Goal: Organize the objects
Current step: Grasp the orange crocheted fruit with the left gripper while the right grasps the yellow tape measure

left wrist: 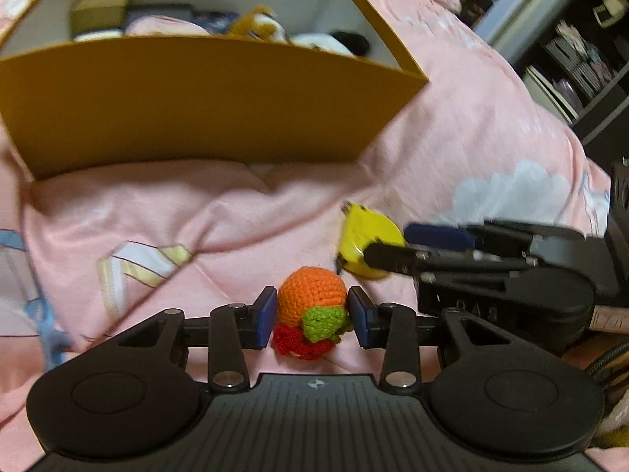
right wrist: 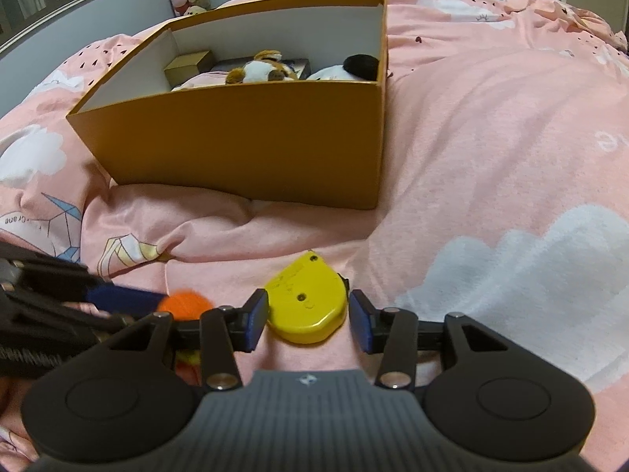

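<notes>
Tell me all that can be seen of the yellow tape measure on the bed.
The yellow tape measure has a rounded case that looks like hard plastic, with two small screw holes in its flat face and a dark tab at its right edge. It lies flat on the pink blanket, in front of the orange box. It sits between the blue pads of the right gripper, close to both; contact is unclear.

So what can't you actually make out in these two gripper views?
- Box contents: near wall hides all but the tops of the plush toys, both views.
- Crocheted orange toy: right wrist view shows only a blurred sliver behind the left gripper.
- Yellow tape measure: left wrist view, partly covered by the right gripper; whether the right pad touches it is unclear.
- Shelf items: too small and dark.
</notes>
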Available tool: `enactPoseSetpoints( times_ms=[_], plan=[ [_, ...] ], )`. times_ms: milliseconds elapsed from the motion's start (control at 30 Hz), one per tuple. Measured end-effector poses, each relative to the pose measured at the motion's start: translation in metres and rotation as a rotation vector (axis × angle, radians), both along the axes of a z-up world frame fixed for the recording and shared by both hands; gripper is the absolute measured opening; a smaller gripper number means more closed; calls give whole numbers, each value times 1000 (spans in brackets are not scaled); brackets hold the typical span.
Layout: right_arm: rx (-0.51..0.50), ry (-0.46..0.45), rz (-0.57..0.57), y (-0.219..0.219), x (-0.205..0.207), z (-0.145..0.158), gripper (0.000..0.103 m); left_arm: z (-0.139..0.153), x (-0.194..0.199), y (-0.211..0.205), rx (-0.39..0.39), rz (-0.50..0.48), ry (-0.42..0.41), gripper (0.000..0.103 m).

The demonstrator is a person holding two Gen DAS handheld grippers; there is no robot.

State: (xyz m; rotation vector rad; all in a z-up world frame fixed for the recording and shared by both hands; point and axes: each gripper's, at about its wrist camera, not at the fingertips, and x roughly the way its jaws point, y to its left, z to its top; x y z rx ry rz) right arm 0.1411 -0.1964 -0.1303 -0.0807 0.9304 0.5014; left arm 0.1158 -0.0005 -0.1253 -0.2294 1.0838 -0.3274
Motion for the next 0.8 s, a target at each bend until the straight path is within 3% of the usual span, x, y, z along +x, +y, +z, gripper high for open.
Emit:
enactPoseSetpoints(
  times_ms=[167, 633, 800],
  plan=[
    [-20, 2, 25, 7, 2, -4, 57, -3, 5, 9, -4, 49, 20, 44],
    [-64, 23, 53, 17, 9, -17, 65, -1, 6, 11, -3, 46, 28, 44],
    [-80, 18, 60, 18, 8, -18, 58, -1, 6, 11, -3, 47, 31, 44]
  ],
)
